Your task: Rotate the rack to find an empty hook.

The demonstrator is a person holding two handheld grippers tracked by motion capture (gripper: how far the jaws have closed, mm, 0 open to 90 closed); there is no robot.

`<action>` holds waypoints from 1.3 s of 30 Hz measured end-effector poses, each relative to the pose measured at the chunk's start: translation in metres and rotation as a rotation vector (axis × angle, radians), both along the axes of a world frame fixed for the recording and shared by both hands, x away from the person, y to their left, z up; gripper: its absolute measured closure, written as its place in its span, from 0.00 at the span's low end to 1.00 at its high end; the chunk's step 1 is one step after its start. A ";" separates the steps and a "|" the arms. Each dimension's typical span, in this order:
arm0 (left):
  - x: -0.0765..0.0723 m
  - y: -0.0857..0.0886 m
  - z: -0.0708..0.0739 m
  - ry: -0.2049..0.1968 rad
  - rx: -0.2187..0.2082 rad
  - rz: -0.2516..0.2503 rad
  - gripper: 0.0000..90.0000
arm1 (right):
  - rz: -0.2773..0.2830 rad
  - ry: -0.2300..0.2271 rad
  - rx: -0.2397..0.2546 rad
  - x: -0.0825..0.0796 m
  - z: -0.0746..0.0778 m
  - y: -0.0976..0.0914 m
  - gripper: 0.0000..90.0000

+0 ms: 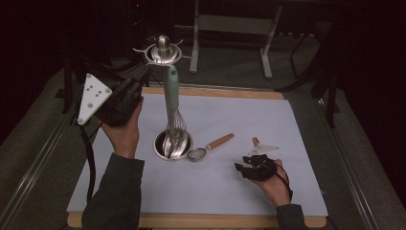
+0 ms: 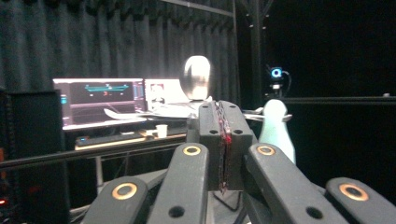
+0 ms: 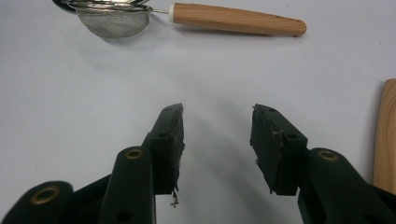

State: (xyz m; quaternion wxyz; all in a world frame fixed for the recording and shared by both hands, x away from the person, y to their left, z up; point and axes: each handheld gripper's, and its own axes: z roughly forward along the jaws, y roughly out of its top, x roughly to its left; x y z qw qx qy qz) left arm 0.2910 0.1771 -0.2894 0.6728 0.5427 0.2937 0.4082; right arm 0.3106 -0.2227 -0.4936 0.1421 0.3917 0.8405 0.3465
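Two grippers over a white counter [image 1: 230, 191]. Biggest thing is the rack [image 1: 163, 52], a post with hook arms on a round base, and the whisk [image 1: 172, 103] hangs from it so the wires sit over that base. Left gripper [image 1: 139, 86] is up beside the whisk handle, jaws pressed together on nothing. Right gripper [image 3: 217, 135] rests low, jaws spread and empty, pointing at the strainer [image 3: 112, 18], probably next to hang.

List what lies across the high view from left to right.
Left gripper → whisk hanging on the utensil stand → small strainer with a wooden handle → right gripper, open, resting on the white mat.
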 end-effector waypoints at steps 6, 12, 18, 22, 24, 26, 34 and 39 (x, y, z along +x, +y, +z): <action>0.004 0.005 0.001 0.009 -0.002 0.020 0.99 | 0.001 0.001 0.000 0.000 0.000 0.000 0.60; 0.009 0.012 0.003 0.018 -0.002 0.042 0.99 | 0.001 0.005 0.000 0.000 0.000 0.000 0.60; 0.016 0.017 0.007 0.033 0.008 0.062 0.99 | 0.001 0.003 0.002 0.000 0.000 -0.001 0.60; 0.020 0.020 0.008 0.036 0.003 0.071 1.00 | 0.001 0.003 0.003 0.000 0.000 -0.001 0.60; 0.021 0.022 0.008 0.040 -0.001 0.072 1.00 | 0.001 0.004 0.007 0.000 0.000 -0.001 0.60; 0.023 0.023 0.009 0.044 -0.006 0.076 1.00 | 0.001 0.005 0.009 0.001 0.000 -0.001 0.60; 0.029 0.027 0.011 0.057 -0.009 0.091 0.99 | 0.002 0.005 0.001 0.001 -0.001 -0.001 0.59; 0.032 0.030 0.012 0.061 -0.012 0.104 0.99 | 0.002 0.008 -0.003 0.001 -0.001 -0.001 0.59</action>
